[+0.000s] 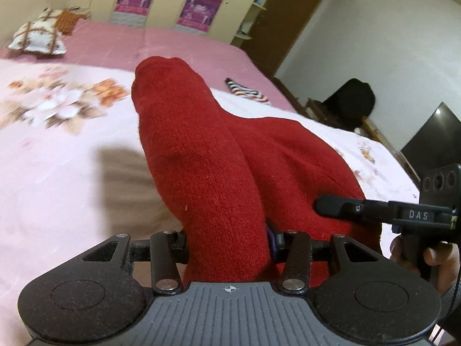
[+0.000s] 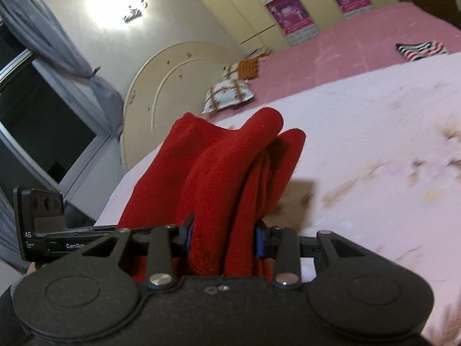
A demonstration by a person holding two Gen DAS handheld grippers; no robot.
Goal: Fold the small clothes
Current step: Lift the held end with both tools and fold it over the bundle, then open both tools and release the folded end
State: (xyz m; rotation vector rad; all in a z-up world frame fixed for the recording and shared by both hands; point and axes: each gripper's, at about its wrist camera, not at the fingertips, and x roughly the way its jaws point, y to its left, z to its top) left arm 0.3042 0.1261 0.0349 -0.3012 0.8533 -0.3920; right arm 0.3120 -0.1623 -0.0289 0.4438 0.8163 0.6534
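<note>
Two Grippers, One Red Knit Held Clear of the Bed

Left wrist view: we have the left gripper (image 1: 227, 239) clamped on the near end of the red knit garment (image 1: 201, 155), its blue-edged pads buried in the wool on either side. The garment rises away from the jaws in two thick, rounded lobes and hangs above the floral bedspread (image 1: 57, 150), throwing a soft shadow on it to the left of the cloth. To the right of the garment, the right gripper (image 1: 325, 206) comes in from the side, its black finger lying against the knit. A striped garment (image 1: 247, 90) lies on the bedspread well beyond the red knit.

Right wrist view: we see the right gripper (image 2: 223, 238) also closed on the red knit garment (image 2: 230, 173), several bunched layers squeezed between its pads. The cloth stands up from the jaws in loose folds, above the bedspread (image 2: 360, 144). The left gripper's body shows just left of the garment, low in the frame.

Handling, as we judge it: the knit looks thick, soft and light, with no stiffness of its own, so it will sag and slump wherever we leave it unsupported. Its fuzzy surface should grip well and seems unlikely to slip. We would hold it at edges or corners, pinching a single layer where we can, since a bunched grab like the present one hides the outline we need for a clean fold.
</note>
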